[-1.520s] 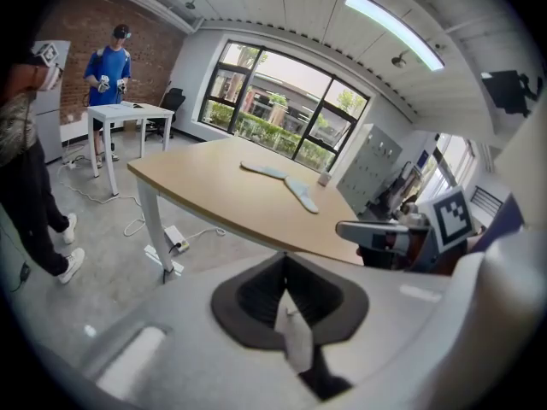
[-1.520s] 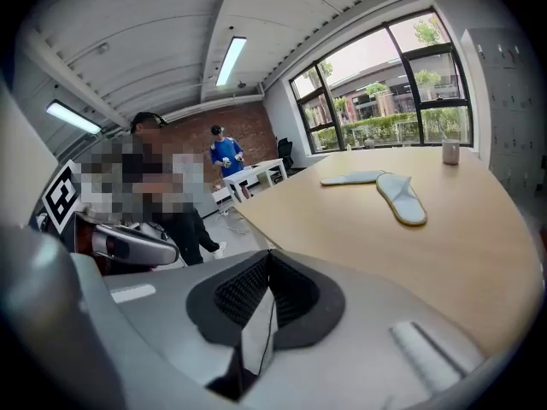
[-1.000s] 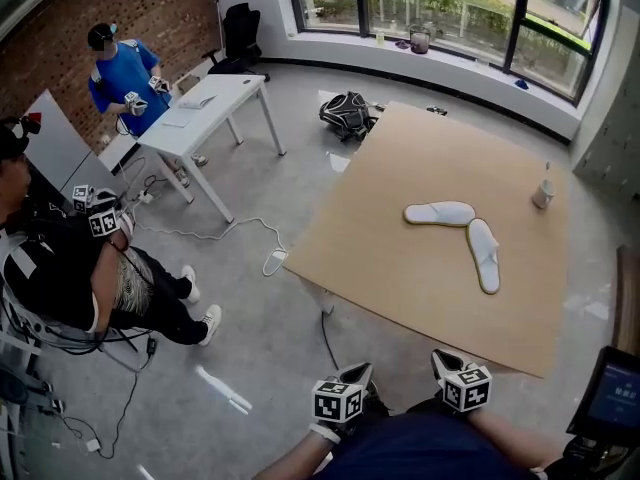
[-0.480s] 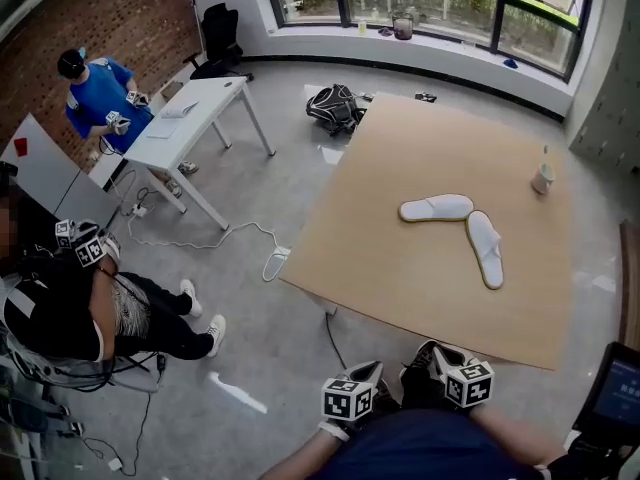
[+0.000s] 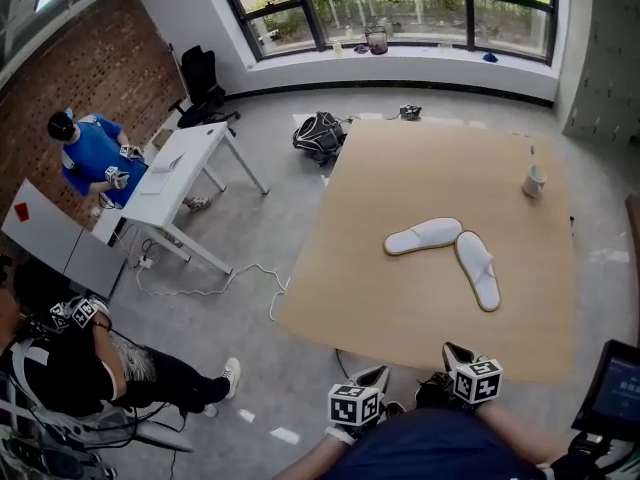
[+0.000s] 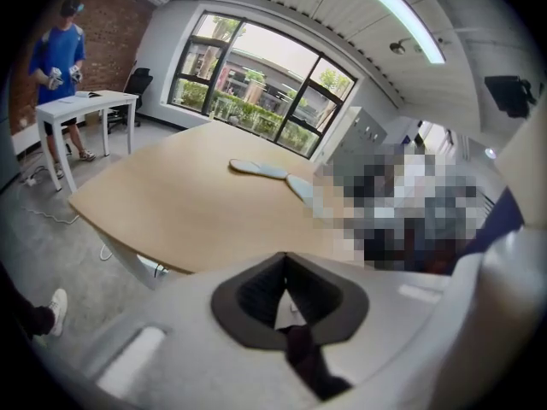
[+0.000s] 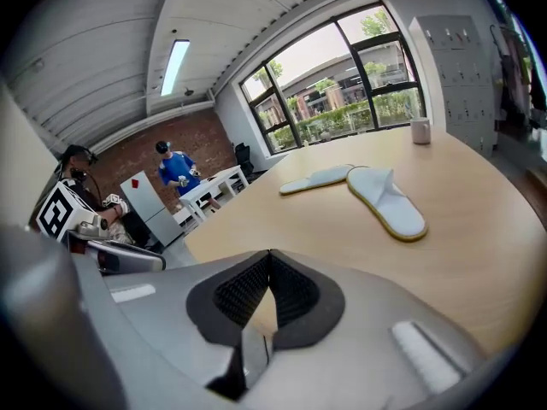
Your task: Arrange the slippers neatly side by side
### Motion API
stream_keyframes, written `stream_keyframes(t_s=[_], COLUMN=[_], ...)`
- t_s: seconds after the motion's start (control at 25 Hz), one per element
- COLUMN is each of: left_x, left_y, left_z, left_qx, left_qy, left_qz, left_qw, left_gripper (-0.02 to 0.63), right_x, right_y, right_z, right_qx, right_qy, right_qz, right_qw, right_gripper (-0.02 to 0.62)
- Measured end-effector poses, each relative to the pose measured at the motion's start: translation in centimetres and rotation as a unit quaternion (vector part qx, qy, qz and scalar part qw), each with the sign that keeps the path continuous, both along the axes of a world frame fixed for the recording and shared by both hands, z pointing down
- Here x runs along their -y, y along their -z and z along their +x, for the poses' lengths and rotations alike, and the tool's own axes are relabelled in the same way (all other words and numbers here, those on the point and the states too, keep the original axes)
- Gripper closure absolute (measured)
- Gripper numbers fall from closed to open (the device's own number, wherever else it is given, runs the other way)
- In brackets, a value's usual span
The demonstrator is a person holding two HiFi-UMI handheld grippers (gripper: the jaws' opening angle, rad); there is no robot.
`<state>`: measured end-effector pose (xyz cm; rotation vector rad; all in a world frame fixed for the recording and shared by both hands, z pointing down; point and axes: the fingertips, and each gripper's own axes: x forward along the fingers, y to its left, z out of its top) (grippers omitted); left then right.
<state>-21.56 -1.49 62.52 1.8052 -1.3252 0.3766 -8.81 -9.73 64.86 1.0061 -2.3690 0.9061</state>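
Two white slippers lie on the big wooden table [image 5: 400,298], their ends meeting in a V. One slipper [image 5: 424,236] [image 7: 318,178] [image 6: 256,169] lies slanted to the left; the other slipper [image 5: 478,270] [image 7: 385,198] [image 6: 301,186] points toward the near edge. Both grippers hang below the table's near edge, close to my body. My left gripper [image 5: 372,378] [image 6: 285,280] is shut with nothing in it. My right gripper [image 5: 452,353] [image 7: 267,278] is also shut and empty, nearer to the slippers.
A white cup [image 5: 535,180] [image 7: 420,131] stands at the table's far right. A black backpack [image 5: 319,134] lies on the floor beyond the table. A white desk [image 5: 175,173] with a person in blue [image 5: 90,156] stands at left; a seated person [image 5: 70,368] is near left.
The head view has moved: table and slippers sit lower and nearer the middle, more of the window shows. Both grippers have stayed shut by my body, shifted slightly right.
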Motion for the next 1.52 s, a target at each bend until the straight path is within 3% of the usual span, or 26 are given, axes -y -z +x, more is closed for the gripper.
stream_keyframes(t_s=[0.36, 0.68, 0.88, 1.0, 1.16, 1.32, 1.44, 1.52], left_x=[8.6, 14.7, 18.5, 20.9, 25.4, 29.7, 31.2, 32.7], left_y=[-0.4, 0.6, 0.3, -0.2, -1.2, -3.0, -4.1, -5.0], left_z=[5.4, 9.2, 10.0, 9.5, 8.1, 6.0, 5.6, 5.0], left_qx=[0.021, 0.050, 0.081, 0.104, 0.153, 0.220, 0.255, 0.285], left_qy=[-0.069, -0.107, -0.142, -0.182, -0.236, -0.293, -0.344, -0.389], left_qz=[0.002, 0.024, 0.039, 0.039, 0.048, 0.067, 0.076, 0.091], left_qw=[0.9974, 0.9927, 0.9858, 0.9769, 0.9585, 0.9282, 0.9005, 0.8716], left_gripper=[0.601, 0.601, 0.600, 0.538, 0.491, 0.446, 0.431, 0.399], right_x=[6.3, 9.7, 12.0, 13.7, 15.9, 17.1, 17.3, 18.2], right_y=[-0.9, -1.8, -1.9, -1.2, -0.5, -0.8, -1.7, -2.3], right_z=[5.6, 8.3, 10.0, 10.7, 11.8, 12.5, 13.1, 12.9], right_qx=[0.002, 0.026, 0.020, 0.008, -0.022, -0.056, -0.082, -0.108], right_qy=[-0.058, -0.085, -0.098, -0.105, -0.106, -0.083, -0.047, -0.016], right_qz=[-0.011, -0.026, 0.004, 0.033, 0.061, 0.068, 0.066, 0.078], right_qw=[0.998, 0.996, 0.995, 0.994, 0.992, 0.993, 0.993, 0.991], right_gripper=[0.584, 0.584, 0.584, 0.584, 0.584, 0.584, 0.584, 0.551])
